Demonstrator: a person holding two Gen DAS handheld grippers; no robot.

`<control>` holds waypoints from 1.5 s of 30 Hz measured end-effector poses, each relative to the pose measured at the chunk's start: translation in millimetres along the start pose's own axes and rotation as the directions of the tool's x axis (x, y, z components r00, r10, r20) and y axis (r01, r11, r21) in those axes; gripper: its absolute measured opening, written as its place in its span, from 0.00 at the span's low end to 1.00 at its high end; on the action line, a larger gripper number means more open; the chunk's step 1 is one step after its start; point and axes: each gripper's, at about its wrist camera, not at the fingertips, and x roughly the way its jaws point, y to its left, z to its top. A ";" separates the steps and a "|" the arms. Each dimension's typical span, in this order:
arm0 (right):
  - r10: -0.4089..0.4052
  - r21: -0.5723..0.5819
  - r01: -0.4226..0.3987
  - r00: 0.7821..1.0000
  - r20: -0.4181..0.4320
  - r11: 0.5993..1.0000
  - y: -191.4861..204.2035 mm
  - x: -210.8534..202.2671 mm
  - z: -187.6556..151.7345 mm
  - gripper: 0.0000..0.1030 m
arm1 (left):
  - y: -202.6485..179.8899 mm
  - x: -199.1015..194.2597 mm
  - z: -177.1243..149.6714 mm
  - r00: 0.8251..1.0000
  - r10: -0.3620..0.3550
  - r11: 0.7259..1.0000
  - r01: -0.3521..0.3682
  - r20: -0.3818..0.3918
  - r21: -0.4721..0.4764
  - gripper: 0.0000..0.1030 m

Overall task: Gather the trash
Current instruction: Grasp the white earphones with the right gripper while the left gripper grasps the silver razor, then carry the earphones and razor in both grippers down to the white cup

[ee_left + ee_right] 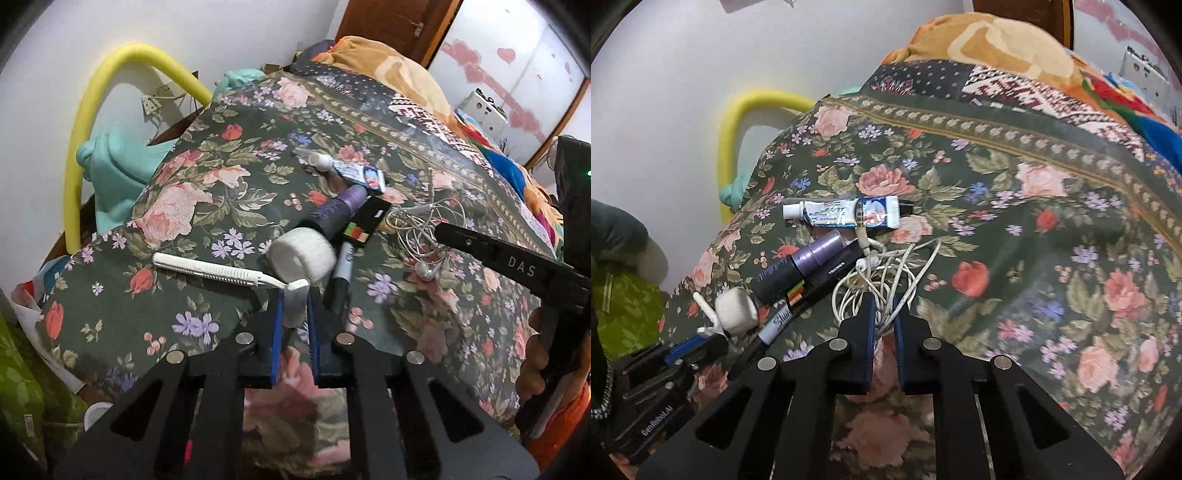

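Observation:
Small items lie on a floral bedspread. My left gripper is shut on the head of a white disposable razor, whose handle runs to the left. A white tape roll, a purple tube, a black marker, a black card and a toothpaste tube lie just beyond. My right gripper is shut on tangled white earphones. The toothpaste tube and purple tube also show in the right wrist view.
A yellow foam tube arches at the bed's left edge beside teal cloth. Orange and colourful bedding is piled at the far end. Green fabric lies low on the left. The right gripper's body reaches in from the right.

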 end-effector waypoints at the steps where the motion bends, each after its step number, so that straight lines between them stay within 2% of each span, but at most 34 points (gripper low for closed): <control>1: -0.001 -0.001 0.001 1.000 0.002 1.000 -0.1 -3.3 -0.9 0.08 | -1.5 -3.7 -0.7 1.000 -0.001 1.000 0.001 0.004 0.003 0.11; 11: 0.002 -0.050 0.001 0.999 0.055 0.999 10.3 -50.4 -7.7 0.08 | -11.8 -50.2 -3.0 0.998 -0.016 1.000 0.015 0.062 0.016 0.11; 18: 0.013 -0.086 -0.004 0.994 0.109 0.996 30.0 -82.6 -7.2 0.07 | -15.2 -92.3 -7.0 0.992 0.002 0.999 -0.007 0.125 0.041 0.10; 29: 0.095 -0.223 -0.054 0.980 0.175 0.973 94.9 -132.1 -20.4 0.07 | 13.0 -157.1 -32.4 0.977 0.057 0.998 -0.053 0.206 -0.023 0.11; 38: 0.223 -0.366 -0.159 0.965 0.139 0.917 176.2 -140.8 -47.8 0.07 | 59.7 -209.8 -73.4 0.958 0.163 0.983 -0.136 0.237 -0.126 0.11; 45: 0.313 -0.472 -0.257 0.949 0.042 0.843 246.8 -126.6 -79.3 0.07 | 104.4 -229.3 -114.8 0.949 0.252 0.954 -0.210 0.192 -0.212 0.10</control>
